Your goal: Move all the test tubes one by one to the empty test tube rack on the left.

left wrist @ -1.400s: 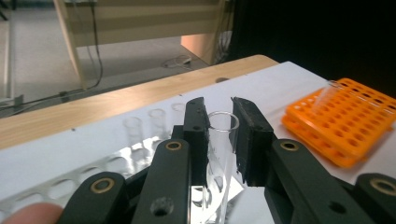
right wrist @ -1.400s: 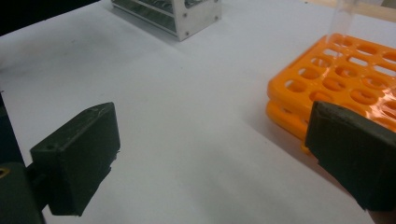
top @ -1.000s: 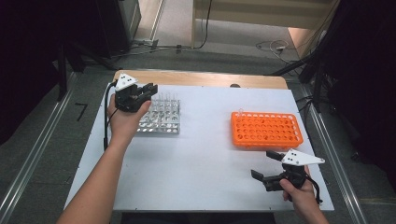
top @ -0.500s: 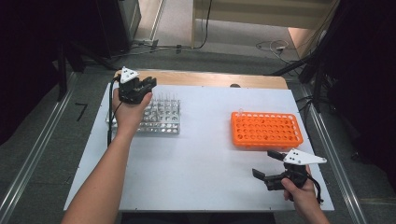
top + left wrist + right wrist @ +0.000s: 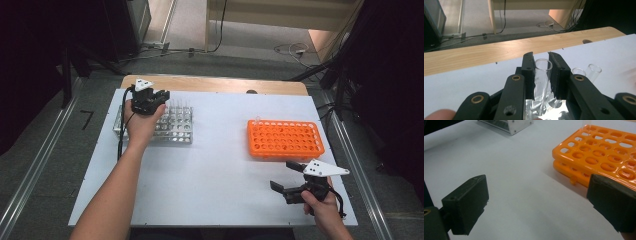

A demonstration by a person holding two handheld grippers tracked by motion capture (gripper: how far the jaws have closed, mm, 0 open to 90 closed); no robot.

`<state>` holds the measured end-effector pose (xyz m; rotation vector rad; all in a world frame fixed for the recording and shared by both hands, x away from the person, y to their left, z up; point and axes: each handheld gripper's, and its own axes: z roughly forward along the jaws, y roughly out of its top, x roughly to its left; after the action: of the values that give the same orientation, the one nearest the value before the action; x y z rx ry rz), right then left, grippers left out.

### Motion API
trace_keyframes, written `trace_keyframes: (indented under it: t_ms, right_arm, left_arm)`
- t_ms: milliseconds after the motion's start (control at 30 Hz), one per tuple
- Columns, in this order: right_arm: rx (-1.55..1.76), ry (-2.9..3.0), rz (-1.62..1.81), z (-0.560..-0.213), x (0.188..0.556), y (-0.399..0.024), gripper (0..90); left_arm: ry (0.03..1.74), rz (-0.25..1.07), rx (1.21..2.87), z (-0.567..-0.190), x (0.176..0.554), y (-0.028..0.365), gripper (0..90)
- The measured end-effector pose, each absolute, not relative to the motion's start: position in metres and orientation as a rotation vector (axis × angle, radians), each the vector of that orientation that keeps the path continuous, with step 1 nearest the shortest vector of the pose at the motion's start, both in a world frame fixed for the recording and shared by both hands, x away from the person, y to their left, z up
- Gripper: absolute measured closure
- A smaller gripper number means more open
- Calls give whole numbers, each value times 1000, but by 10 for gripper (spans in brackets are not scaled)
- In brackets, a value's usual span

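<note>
Over the metal rack (image 5: 172, 127) — black fingers (image 5: 529, 72) pinching a clear glass tube (image 5: 542, 75)

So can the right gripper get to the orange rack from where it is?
Probably yes. The right gripper sits open on bare white table just in front of the orange rack, with nothing between them.

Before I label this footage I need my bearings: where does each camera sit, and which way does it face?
High view: above the person's side, looking forward and down on the table; both forearms show.
Left gripper view: rides the left hand-held gripper, facing a glass tube clamped over the metal rack.
Right gripper view: rides the right hand-held gripper, jaws apart.
High and right views share the orange rack.
</note>
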<state>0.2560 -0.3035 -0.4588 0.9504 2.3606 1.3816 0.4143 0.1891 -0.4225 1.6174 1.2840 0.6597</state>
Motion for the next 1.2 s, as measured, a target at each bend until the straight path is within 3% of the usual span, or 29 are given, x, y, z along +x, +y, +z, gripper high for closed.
trace_keyframes:
  t_ms: [333, 433, 667, 833, 1000, 1200]
  right_arm:
    - [946, 2363, 1377, -459, 257, -302, 26]
    - [944, 2363, 1377, -460, 257, -302, 27]
    - [954, 2353, 1383, -459, 257, -304, 27]
    - [959, 2336, 1387, -455, 258, -303, 27]
    - [970, 2322, 1380, -453, 260, -302, 28]
    - [982, 2301, 1371, -450, 265, -300, 28]
  left_arm:
    - [1322, 607, 1679, -432, 416, 187, 740]
    - [1322, 592, 1663, -431, 414, 189, 700]
    - [1292, 592, 1626, -425, 400, 190, 403]
    - [1222, 546, 1686, -421, 387, 185, 183]
    - [1187, 530, 1687, -417, 371, 181, 66]
    - [1129, 502, 1710, -414, 350, 173, 0]
